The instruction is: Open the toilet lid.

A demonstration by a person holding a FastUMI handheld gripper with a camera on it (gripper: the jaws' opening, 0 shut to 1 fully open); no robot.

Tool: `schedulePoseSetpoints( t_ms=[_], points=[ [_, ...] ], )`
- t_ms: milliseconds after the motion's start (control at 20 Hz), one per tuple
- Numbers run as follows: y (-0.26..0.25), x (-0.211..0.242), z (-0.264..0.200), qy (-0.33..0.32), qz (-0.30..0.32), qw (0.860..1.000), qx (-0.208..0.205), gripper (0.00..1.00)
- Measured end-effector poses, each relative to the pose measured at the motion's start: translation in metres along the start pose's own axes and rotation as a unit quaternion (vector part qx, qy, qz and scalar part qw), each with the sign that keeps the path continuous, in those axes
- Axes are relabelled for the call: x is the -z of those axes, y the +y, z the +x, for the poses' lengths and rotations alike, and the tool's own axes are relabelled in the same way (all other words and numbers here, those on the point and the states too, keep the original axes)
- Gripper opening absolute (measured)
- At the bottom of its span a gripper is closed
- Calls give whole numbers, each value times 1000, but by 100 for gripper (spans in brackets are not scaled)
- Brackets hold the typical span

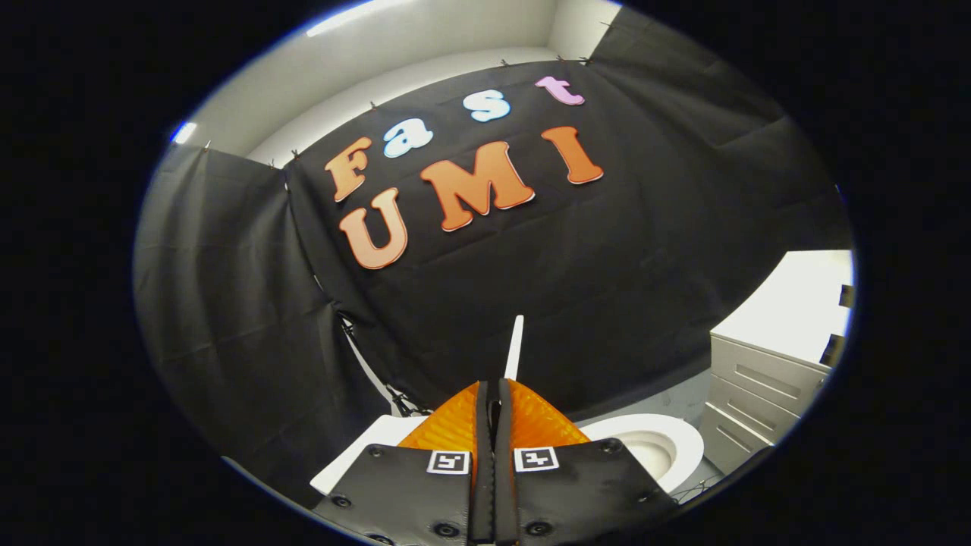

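Nearest to us, the tool [493, 390] has its two orange fingers [454, 425] drawn together around the thin white edge of the toilet lid [515, 347], which rises upright from between the fingertips and stands edge-on to us. We see the tool clenched on that lid, with no real gap between the black pads. Just beside the fingers, to one side, lies the white toilet seat [686, 436] with the bowl [651, 449] open to view below it. On the other side of the fingers a flat white surface [364, 447] shows, and we cannot tell what it belongs to. Farther off, past the seat, stands a grey drawer cabinet [762, 379] with a white top. Beyond everything hangs the black cloth wall [607, 265], and above it a pale room wall [425, 45].
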State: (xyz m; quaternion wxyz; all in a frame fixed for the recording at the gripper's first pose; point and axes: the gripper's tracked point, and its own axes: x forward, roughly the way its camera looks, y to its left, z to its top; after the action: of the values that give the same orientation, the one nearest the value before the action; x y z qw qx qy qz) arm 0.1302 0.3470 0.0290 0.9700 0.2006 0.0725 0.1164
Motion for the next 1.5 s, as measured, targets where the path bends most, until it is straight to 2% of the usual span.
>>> schedulePoseSetpoints(
  t_ms=[400, 700, 950, 1500],
  points=[
    [89, 7, 7, 9, -35, 999, -32, 8],
    [156, 25, 12, 11, -73, 996, -58, 8],
    [206, 46, 17, 21, -81, 993, -82, 8],
    [277, 94, 28, 41, -123, 986, -110, 8]
  ],
)
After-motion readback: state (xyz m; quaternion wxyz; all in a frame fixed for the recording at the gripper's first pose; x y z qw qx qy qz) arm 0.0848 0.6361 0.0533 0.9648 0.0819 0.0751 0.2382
